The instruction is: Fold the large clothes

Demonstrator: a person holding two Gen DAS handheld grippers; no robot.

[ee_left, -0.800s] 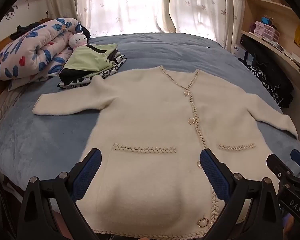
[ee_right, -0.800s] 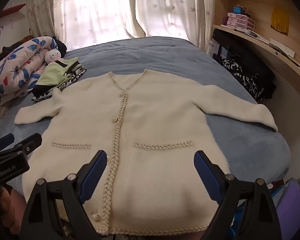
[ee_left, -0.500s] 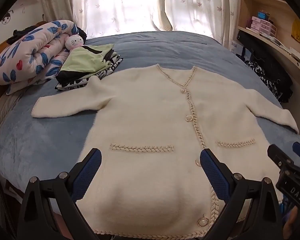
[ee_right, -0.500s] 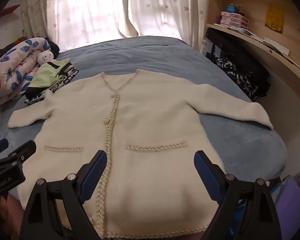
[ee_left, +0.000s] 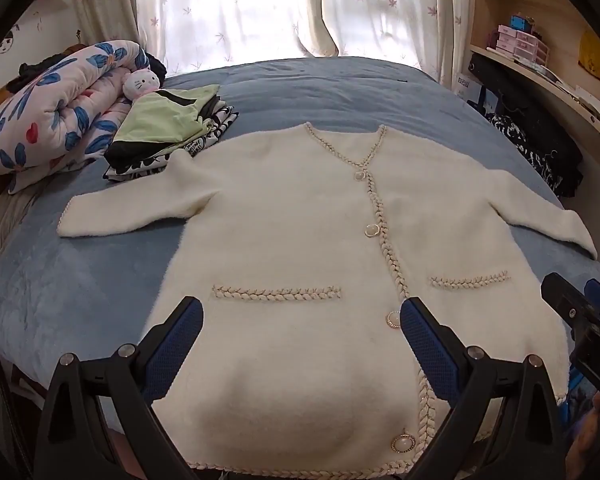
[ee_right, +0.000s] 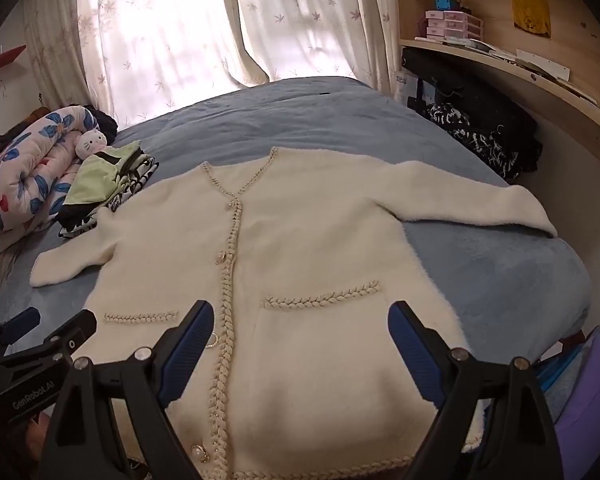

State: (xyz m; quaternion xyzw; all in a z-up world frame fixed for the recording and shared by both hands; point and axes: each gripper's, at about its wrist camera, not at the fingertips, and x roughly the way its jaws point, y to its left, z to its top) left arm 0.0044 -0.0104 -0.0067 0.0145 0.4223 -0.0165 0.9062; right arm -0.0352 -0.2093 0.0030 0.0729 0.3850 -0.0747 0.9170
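A cream fuzzy cardigan point(ee_left: 300, 240) with braided trim and pearl buttons lies flat, front up, on the blue bed point(ee_left: 320, 88), sleeves spread to both sides. It also shows in the right wrist view point(ee_right: 312, 248). My left gripper point(ee_left: 300, 320) is open and empty, held above the cardigan's lower left front. My right gripper point(ee_right: 300, 320) is open and empty above the lower right front and its pocket. Each gripper shows at the edge of the other's view.
A stack of folded clothes point(ee_left: 168, 132) with a green top lies at the bed's far left, beside a rolled floral quilt point(ee_left: 52, 108) and a cat plush point(ee_left: 140, 82). Wooden shelves point(ee_right: 512, 64) and dark bags point(ee_right: 480, 128) stand on the right. Curtains hang behind.
Both grippers have tilted and shifted a little over the cardigan's hem; the right view has swung to the right. Both stay open. The cardigan has not moved.
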